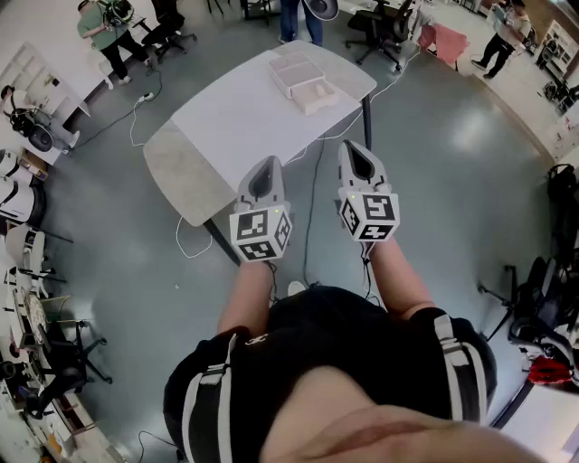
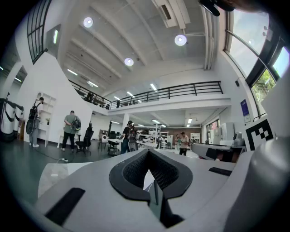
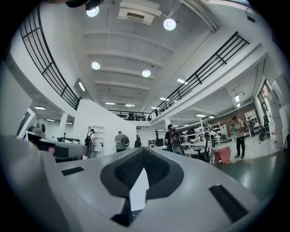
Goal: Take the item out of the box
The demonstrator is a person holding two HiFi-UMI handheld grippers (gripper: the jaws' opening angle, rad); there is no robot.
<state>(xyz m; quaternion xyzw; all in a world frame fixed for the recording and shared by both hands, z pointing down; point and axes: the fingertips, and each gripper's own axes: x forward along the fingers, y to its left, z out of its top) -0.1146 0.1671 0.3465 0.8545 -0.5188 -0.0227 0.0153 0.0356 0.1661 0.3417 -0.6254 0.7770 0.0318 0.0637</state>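
Observation:
A flat white box (image 1: 292,70) lies at the far end of the white table (image 1: 244,118), with a smaller white piece (image 1: 317,101) against its near side. What is inside the box does not show from here. Both grippers are held close to my body, short of the table's near edge and well away from the box. The left gripper (image 1: 267,166) points toward the table with its jaws together and nothing between them (image 2: 147,153). The right gripper (image 1: 354,148) is level beside it, also shut and empty (image 3: 142,150).
The table's near left end is a grey stone-patterned panel (image 1: 181,172). Cables (image 1: 312,208) trail across the grey floor under and beside the table. Office chairs (image 1: 384,23) and several people (image 1: 107,27) stand beyond the far end. Shelving and gear (image 1: 27,127) line the left wall.

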